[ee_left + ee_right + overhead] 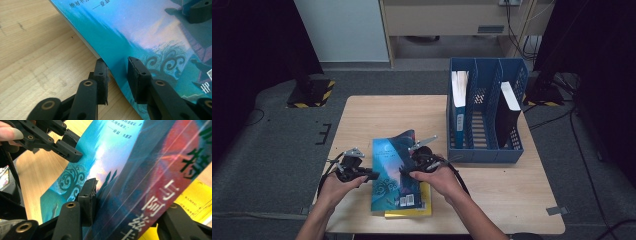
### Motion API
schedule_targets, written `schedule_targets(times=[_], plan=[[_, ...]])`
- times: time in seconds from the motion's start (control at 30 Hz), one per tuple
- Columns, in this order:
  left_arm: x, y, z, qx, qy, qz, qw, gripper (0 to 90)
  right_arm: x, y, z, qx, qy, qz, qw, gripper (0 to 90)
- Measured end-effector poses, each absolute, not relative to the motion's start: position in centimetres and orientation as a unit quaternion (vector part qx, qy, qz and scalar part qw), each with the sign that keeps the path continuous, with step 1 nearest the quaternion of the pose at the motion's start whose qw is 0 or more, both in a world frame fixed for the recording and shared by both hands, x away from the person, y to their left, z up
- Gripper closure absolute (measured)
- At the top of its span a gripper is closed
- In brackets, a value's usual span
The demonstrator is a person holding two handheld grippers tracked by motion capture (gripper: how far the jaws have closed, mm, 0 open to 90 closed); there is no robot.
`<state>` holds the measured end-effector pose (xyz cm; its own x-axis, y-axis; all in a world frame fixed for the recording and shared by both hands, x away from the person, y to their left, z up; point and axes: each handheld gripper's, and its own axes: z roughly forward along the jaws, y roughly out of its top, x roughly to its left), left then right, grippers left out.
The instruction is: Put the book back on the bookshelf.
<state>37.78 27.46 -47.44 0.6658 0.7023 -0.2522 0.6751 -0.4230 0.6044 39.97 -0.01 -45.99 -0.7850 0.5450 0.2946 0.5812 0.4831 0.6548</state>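
We see the blue book (392, 170) lying on the yellow book (412, 210) at the near edge of the bench (377, 112), its right side raised off the stack. The left gripper (369, 175) grasps the book's left edge: in the left gripper view its jaws clamp the cover's edge (117, 72) between the pads. The right gripper (408, 170) grasps the spine side; in the right gripper view its jaws close on the book (140, 182), with one pad pressed against the cover. The cover carries Chinese lettering; on the spine we read the characters "与阿兹卡", and near a code mark the letters "HP" appear in the left gripper view. A barcode label sits on the cover's lower part. The blue file rack (484, 150) stands well apart at the bench's right, holding a blue binder (458, 107) and a black binder (507, 117).
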Motion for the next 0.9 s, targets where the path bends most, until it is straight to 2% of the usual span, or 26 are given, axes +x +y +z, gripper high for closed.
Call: schedule_targets(times=[0.53, 0.9], plan=[[38.3, 27.8, -44.6, 0.842, 0.395, 0.043, 0.365, 78.1, 40.9, -0.1, -43.1, -0.313, -0.857, -0.409, -0.002, 62.1], [39.4, 27.7, -42.7, 0.847, 0.383, 0.058, 0.365, 79.4, 42.1, -0.1, -40.6, -0.306, -0.853, -0.421, -0.038, 65.9]])
